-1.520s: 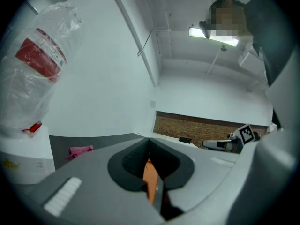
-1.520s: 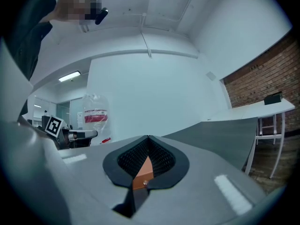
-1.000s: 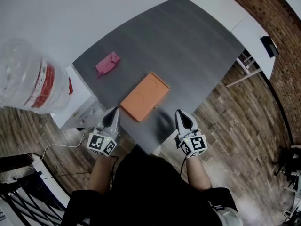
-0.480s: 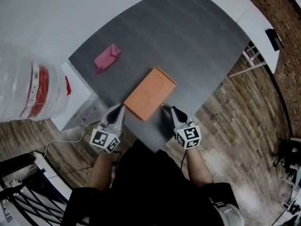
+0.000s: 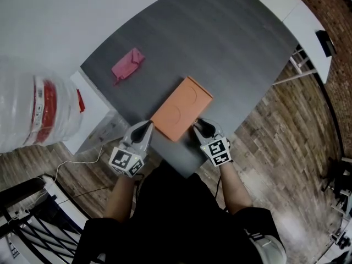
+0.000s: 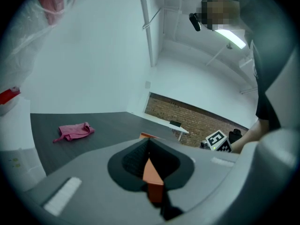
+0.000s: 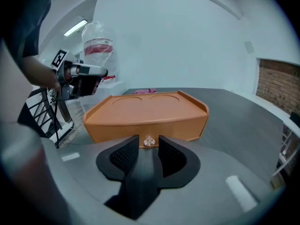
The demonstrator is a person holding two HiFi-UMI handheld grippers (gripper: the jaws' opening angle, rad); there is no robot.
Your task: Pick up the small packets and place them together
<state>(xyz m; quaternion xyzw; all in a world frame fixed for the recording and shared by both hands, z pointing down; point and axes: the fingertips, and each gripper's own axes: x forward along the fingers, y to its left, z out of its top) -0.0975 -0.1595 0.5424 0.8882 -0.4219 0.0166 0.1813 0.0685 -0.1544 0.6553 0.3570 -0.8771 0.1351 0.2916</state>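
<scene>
Person standing at the near edge of a dark grey table (image 5: 220,43), a gripper in each hand, both set against an orange box (image 5: 181,108) with two round recesses in its lid.

Left gripper (image 5: 148,126): at the box's 8 o'clock corner. Its own view shows the jaws drawn to a narrow slit filled with orange, so they appear to pinch that corner.

Right gripper (image 5: 198,125): at the box's 5 o'clock, facing the short front wall. Its jaws have just been opening and stand about halfway apart. A small clear knob (image 7: 149,141) sits at the gap between the tips, with the pads not on it. Nothing is held on this side.

Pink packet (image 5: 127,64): flat on the table at 10 o'clock from the box, well apart from it and from both grippers. No other packet is visible.

Step in hand, as judged: no picking yet. The left gripper steadies the box while the right lines up on the knob, probably to draw out a drawer where further packets may lie.

Next move calls for easing the right tips forward until the knob sits between the pads and closing on it. The pull then goes straight toward 6 o'clock, with the left stopping the box from sliding. The knob is small and smooth, so a shallow or off-centre grip is likely to slip.
</scene>
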